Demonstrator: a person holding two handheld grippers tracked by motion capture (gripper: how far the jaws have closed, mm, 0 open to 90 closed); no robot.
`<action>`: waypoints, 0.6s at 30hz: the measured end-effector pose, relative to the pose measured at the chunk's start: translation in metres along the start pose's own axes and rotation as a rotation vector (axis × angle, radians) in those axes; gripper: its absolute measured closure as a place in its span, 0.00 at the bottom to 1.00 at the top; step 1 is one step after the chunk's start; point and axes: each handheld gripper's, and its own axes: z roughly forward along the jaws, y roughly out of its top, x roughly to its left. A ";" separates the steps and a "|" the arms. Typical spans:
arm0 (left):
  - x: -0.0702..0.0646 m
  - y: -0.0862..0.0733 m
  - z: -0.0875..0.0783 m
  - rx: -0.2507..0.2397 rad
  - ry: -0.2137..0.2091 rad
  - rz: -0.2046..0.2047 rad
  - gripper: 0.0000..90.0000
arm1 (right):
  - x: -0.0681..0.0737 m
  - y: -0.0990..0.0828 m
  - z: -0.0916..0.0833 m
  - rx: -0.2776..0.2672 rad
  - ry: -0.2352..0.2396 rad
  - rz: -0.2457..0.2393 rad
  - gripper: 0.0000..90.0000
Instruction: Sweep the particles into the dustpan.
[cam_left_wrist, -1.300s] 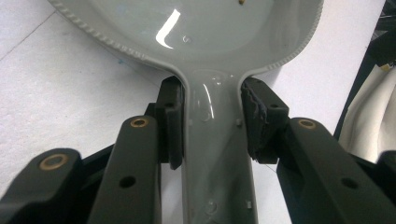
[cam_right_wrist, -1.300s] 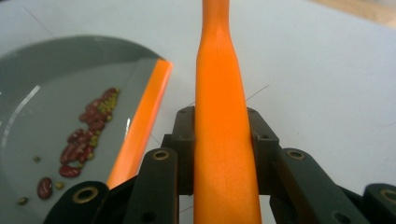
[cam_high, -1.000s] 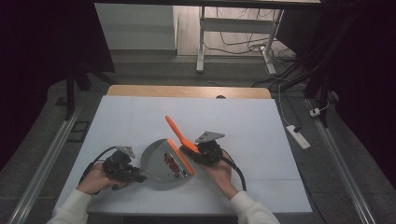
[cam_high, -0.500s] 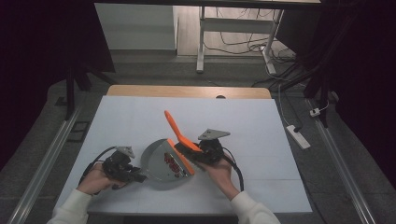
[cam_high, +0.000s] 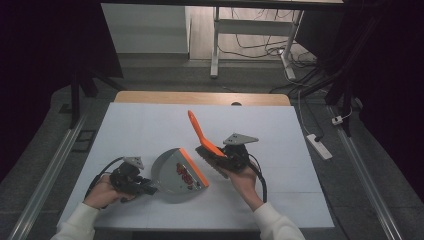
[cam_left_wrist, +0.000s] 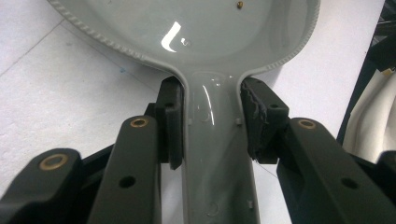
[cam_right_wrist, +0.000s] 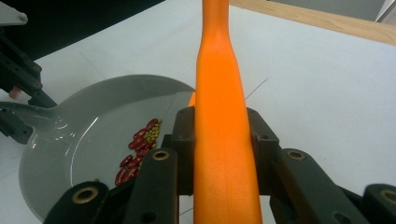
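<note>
Two white-sleeved forearms reach in over the counter's (cam_high: 150, 125) near edge. The left hand (cam_high: 102, 192), low by the near-left corner, holds the left gripper (cam_high: 145, 187) level, pointing right, its fingers (cam_left_wrist: 170, 121) clamped on a grey handle (cam_left_wrist: 215, 154). The right hand (cam_high: 242, 180), near mid-edge, carries the right gripper (cam_high: 220, 160) raised, fingers (cam_right_wrist: 184, 140) pinching an orange handle (cam_right_wrist: 219, 116).

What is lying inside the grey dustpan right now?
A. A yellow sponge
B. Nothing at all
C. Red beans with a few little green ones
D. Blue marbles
C: the right gripper view shows a small heap of red beans with a few green ones inside the grey dustpan, and the high view shows the same red heap near its orange edge.
</note>
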 end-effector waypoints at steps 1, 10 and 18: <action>0.000 0.000 0.000 -0.002 0.004 0.002 0.69 | 0.000 0.000 0.000 -0.003 0.000 0.000 0.78; 0.000 -0.002 -0.005 -0.055 0.017 -0.005 0.69 | -0.006 0.002 -0.007 -0.020 -0.013 0.010 0.78; 0.000 -0.003 -0.011 -0.113 0.025 -0.023 0.69 | -0.011 0.004 -0.018 -0.041 -0.023 -0.005 0.78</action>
